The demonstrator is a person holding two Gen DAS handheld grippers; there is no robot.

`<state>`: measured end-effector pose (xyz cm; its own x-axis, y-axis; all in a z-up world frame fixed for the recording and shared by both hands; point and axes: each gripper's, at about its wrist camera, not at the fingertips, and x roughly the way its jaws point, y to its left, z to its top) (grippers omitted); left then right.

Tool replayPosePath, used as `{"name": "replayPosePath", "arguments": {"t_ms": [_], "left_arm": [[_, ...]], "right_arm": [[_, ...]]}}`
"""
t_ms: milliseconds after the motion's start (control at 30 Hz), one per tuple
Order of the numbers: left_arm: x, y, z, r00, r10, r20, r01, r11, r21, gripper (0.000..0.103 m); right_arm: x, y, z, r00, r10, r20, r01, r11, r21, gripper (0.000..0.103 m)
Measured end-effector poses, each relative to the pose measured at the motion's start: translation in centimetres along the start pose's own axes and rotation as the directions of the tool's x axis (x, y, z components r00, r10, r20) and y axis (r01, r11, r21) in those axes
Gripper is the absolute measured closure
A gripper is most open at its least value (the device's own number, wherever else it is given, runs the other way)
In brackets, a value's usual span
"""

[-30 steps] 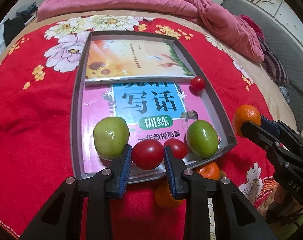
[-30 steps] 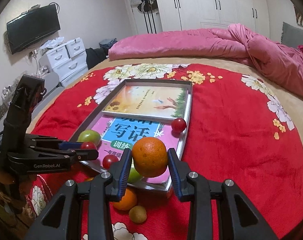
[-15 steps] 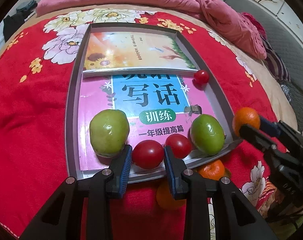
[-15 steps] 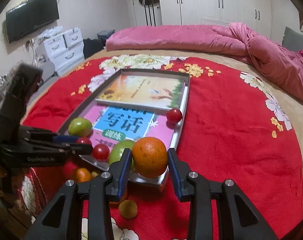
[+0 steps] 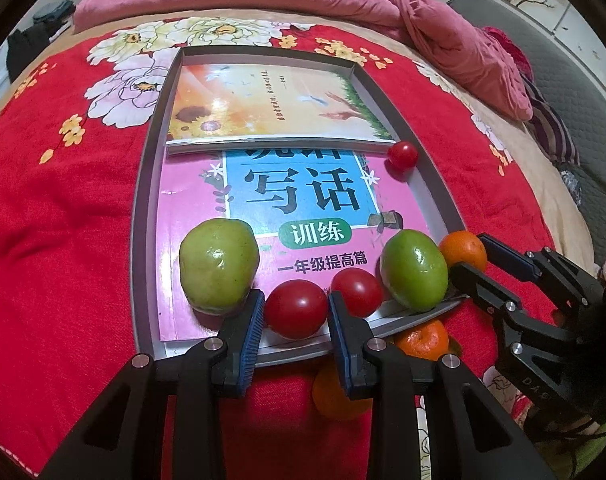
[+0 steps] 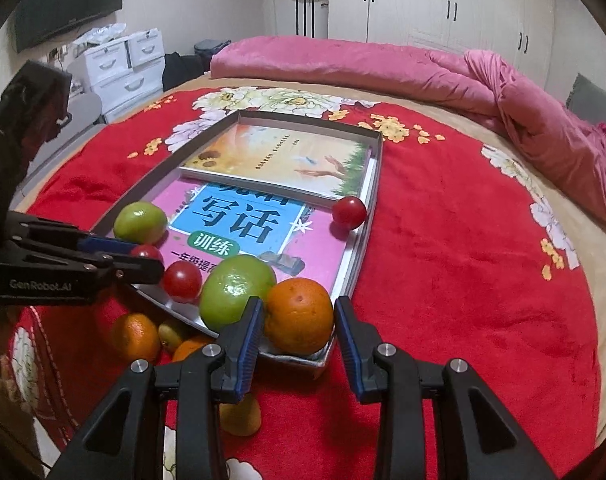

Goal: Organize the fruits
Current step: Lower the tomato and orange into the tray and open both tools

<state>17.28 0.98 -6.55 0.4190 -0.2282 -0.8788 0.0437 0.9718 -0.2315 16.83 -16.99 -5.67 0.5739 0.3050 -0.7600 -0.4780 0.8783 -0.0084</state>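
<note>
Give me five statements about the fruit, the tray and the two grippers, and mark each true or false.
1. The left gripper has a red tomato between its fingers. True.
2. The right gripper holds a green fruit. False: an orange sits between its fingers, with a gap on one side.
3. Two books lie in the grey tray. True: a sunflower-cover book overlaps a pink workbook.
4. The tray holds four green fruits. False: only two, the left green fruit and the right green fruit.
5. Every orange is in the tray. False: a loose orange lies on the red blanket.
</note>
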Motion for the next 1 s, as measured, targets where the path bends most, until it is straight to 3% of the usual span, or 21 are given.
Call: {"name": "replayPosePath", "arguments": {"t_ms": [400,600,767,1000], "left_arm": [[-0.2,0.0,0.0,1.0,0.003,0.002,-0.003,1.0,-0.002,0.07],[-0.2,0.0,0.0,1.0,0.001,0.001,-0.001,1.0,-0.005,0.07],[-0.2,0.0,0.0,1.0,0.0,0.001,0.0,1.0,-0.007,0.07],[-0.4,-0.2,0.0,1.0,-0.01,0.007,0.01,1.0,-0.004,0.07]], "right_arm": [[0.1,0.2,0.0,1.0,-0.015,-0.003,0.015,1.0,-0.005,0.065],[0.1,0.1,0.0,1.0,-0.025,-0.011,0.025,1.0,-0.002,0.062],[-0.2,-0.5,0.0,1.0,-0.011,-0.01,0.011,0.999,0.03,0.049],[-0.3,-0.6,0.0,1.0,-0.013,-0.01,0.013,0.999,0.043,0.049]]}}
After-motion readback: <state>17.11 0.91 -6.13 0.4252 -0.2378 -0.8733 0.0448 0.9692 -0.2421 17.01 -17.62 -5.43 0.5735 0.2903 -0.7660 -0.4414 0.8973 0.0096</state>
